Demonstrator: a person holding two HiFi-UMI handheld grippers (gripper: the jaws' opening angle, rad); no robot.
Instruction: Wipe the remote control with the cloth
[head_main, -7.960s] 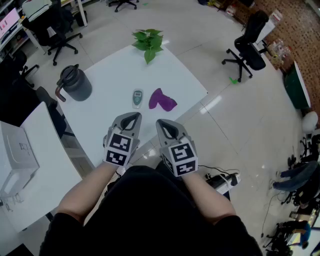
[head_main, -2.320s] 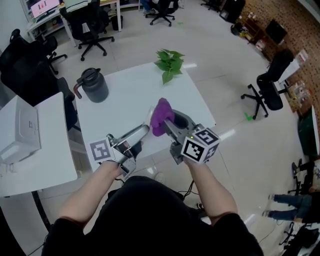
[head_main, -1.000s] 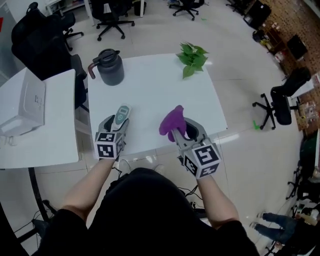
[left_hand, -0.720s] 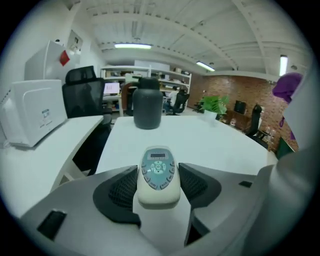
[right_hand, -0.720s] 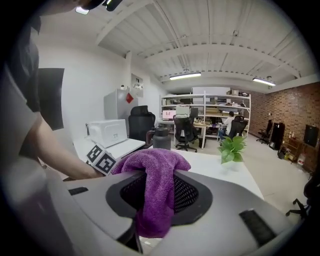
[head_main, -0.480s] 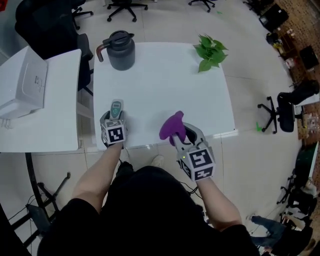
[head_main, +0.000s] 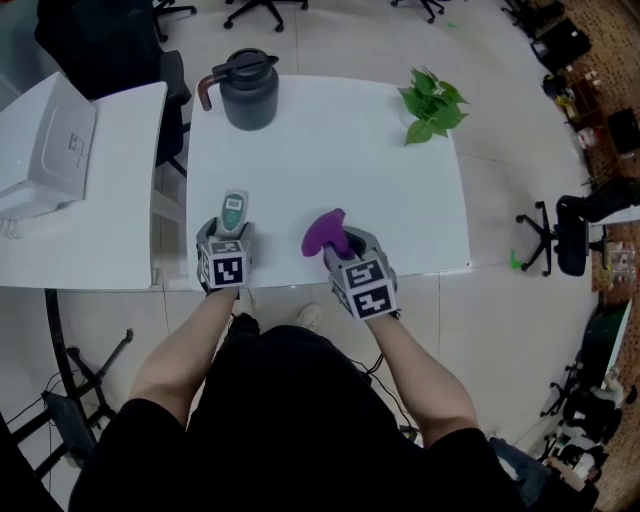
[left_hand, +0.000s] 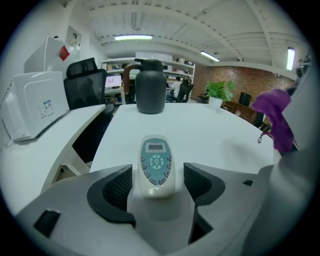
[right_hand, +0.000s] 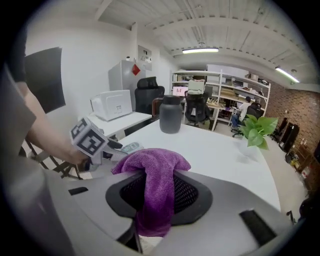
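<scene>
Remote (head_main: 233, 208): lengthwise toward 12, loose between left tongs (head_main: 230, 228), just spread wider. Cloth (head_main: 322, 230): pinched in right tongs (head_main: 348, 243), at remote's 3 o'clock.

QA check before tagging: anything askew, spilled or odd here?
Nothing stands out. Remote control lies flat within the left hand-held gripper, whose jaws have just been opening; right hand-held gripper clamps the purple cloth; jug upright.
</scene>
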